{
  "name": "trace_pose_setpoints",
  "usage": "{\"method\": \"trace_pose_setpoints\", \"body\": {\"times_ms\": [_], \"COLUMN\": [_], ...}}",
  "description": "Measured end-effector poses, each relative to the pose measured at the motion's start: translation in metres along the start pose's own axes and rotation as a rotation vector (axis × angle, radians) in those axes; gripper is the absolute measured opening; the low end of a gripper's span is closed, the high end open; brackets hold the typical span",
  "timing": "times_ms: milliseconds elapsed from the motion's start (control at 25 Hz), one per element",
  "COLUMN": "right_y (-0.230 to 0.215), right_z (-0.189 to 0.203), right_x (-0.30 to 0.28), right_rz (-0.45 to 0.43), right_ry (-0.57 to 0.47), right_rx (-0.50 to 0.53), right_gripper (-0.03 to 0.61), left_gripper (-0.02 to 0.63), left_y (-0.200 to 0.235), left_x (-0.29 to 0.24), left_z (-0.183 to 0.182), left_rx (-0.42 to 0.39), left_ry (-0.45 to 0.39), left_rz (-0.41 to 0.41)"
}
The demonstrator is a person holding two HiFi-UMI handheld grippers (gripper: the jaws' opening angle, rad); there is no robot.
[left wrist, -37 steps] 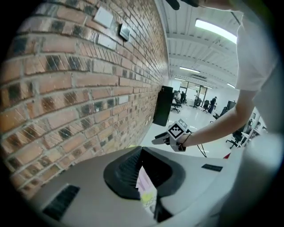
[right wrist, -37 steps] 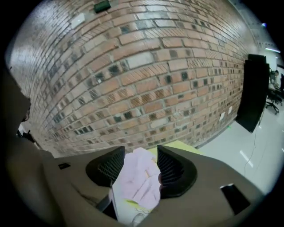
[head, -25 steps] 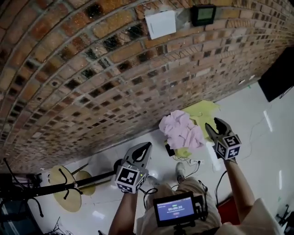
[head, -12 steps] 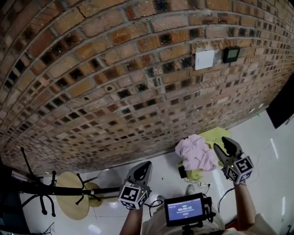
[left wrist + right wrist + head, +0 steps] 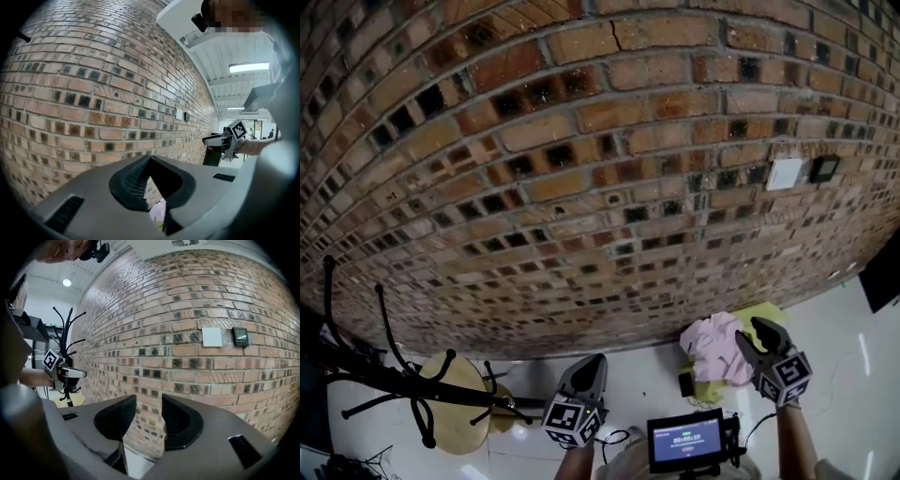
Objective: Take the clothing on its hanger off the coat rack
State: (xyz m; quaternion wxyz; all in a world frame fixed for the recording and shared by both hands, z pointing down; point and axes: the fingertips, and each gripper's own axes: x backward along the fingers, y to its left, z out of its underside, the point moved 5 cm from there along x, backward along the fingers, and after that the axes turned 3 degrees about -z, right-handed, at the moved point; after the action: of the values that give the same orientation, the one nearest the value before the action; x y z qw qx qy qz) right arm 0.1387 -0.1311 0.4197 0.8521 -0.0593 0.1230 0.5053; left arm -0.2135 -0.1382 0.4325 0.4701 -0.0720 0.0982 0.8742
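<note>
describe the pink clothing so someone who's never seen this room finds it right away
Follow the foot of the big brick wall to the right, to where it meets the pale floor. A crumpled pink garment lies there in a heap, partly on a yellow-green cloth. It is the only pink thing in sight, soft and bunched up.

Two tongs (image 5: 596, 360) (image 5: 751, 334), one coat rack (image 5: 394, 377), two cloths (image 5: 712, 347) (image 5: 767, 314)

1. Your head view looks forward and steeply down at the brick wall (image 5: 600, 187), which fills most of the frame. The coat rack (image 5: 394, 375) is at eight o'clock.
2. Your left gripper view sits low and near the wall, looking along it. The white wall plate (image 5: 179, 114) is at three o'clock.
3. Your right gripper view faces the same wall. It shares the plate at two o'clock and the rack at nine.
</note>
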Motion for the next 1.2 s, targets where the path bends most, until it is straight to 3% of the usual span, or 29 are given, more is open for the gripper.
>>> {"method": "trace_pose_setpoints", "body": {"times_ms": [240,400,560,760,960,1200], "right_y": [0.022,0.023,0.014,-0.004,-0.028,-0.042], "right_z": [-0.031,-0.038,-0.037,-0.017,-0.016,0.015], "right_x": [-0.033,-0.038,-0.028,0.010,0.039,0.073], "right_rz": [-0.030,-0.039,-0.017,0.023,0.047,0.064], "right_ry": [-0.013,-0.007,-0.029,-0.029,-0.067,-0.053], "right_rx": [0.030,0.062,0.056,-0.031,-0.016,-0.068], "right_gripper": [0.160,0.160,0.160,0.160,0.160,0.159], "left_gripper": [0.008,0.008,0.008,0.006,0.006,0.005], "left_y": [0.039,0.037,0.023,-0.009,-0.039,-0.082], "left_x": [0.010,0.004,-0.008,-0.017,-0.033,-0.050], "left_z": [0.007,0.007,-0.006,-0.017,-0.034,-0.027], "left_rx": [-0.048,-0.045,-0.073,-0.053,-0.076,-0.110], "left_ry": [0.097,0.087,0.053,0.036,0.009,0.038], "left_rz": [-0.046,-0.014,0.025,0.078,0.144,0.192]}}
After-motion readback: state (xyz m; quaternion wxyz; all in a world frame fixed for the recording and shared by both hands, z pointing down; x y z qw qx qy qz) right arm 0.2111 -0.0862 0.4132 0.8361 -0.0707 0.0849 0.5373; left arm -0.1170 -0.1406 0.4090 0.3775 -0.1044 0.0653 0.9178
